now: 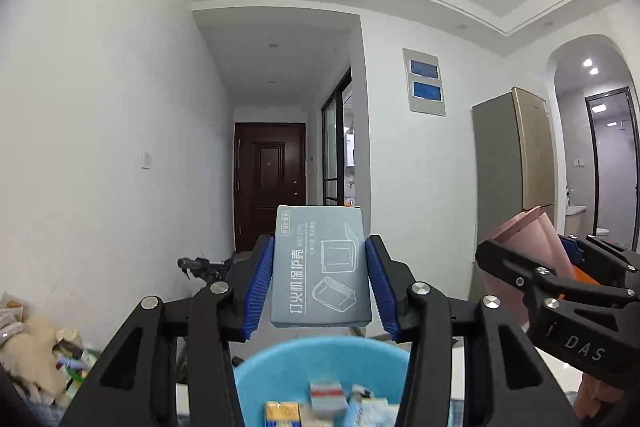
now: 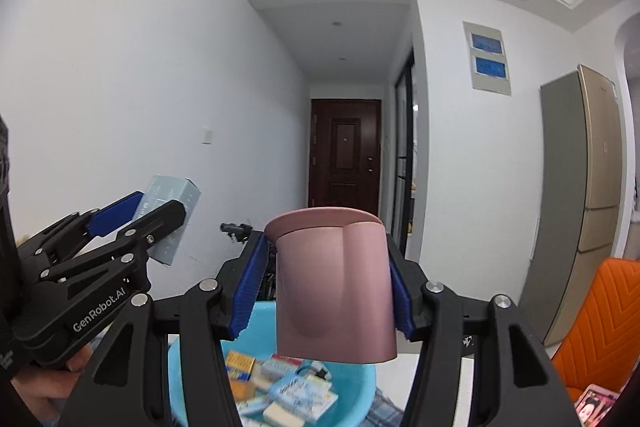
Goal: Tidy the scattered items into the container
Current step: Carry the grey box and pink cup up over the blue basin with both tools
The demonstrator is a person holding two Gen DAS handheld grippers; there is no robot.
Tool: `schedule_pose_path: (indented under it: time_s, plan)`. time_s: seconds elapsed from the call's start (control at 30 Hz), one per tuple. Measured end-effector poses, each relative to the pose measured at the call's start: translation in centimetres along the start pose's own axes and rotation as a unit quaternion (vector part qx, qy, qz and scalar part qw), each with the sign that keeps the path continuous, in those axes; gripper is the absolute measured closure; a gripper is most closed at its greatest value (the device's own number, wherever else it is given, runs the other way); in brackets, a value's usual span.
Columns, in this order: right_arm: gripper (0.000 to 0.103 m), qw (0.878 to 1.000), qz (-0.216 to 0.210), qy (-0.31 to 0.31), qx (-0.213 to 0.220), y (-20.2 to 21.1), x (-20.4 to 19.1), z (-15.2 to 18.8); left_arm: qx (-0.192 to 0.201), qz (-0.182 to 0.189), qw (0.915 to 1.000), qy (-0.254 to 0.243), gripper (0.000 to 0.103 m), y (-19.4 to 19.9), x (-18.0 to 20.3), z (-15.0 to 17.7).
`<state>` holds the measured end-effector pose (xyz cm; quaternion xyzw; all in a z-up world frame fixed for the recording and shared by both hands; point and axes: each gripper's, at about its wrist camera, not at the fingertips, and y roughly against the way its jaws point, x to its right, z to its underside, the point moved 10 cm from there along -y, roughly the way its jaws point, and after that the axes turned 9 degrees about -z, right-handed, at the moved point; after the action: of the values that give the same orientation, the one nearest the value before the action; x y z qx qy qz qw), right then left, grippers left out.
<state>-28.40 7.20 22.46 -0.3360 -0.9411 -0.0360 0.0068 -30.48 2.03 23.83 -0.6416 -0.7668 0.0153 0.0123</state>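
White hallway walls behind, we carry both loads above the blue basin [image 2: 360,383] at six o'clock: left gripper [image 1: 320,277] clamps the grey box [image 1: 320,267], right gripper [image 2: 330,277] the pink cup [image 2: 332,287], release next.

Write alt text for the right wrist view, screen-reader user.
The right gripper clamps a dusty-pink plastic cup-shaped container above a light-blue plastic basin holding small boxes. At left, the left gripper holds a flat grey-blue cardboard box. Behind: a white hallway ending in a dark brown door.
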Motion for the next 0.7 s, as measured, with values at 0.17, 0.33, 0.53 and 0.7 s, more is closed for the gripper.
schedule_pose_path:
  time_s: [0.17, 0.33, 0.53, 0.7]
  plan:
    - [0.049, 1.000, 0.023, 0.000, -0.011, -4.2, 1.5, -0.3, -0.046, -0.029, 0.9978, -0.037, 0.054, -4.6, 0.1, 0.9]
    - [0.049, 0.996, 0.053, -0.011, -0.069, -6.6, 3.2, 1.7, -0.067, -0.042, 0.9968, 0.008, 0.054, -5.6, -1.1, 0.8]
    - [0.049, 0.996, 0.060, -0.004, -0.069, -6.3, 4.0, 1.9, -0.069, -0.045, 0.9965, -0.013, 0.054, -5.8, -1.3, 0.7]
    - [0.049, 0.997, 0.052, 0.009, -0.060, -6.5, 3.9, -2.0, -0.101, -0.039, 0.9940, 0.013, 0.054, -6.8, -1.8, -0.3]
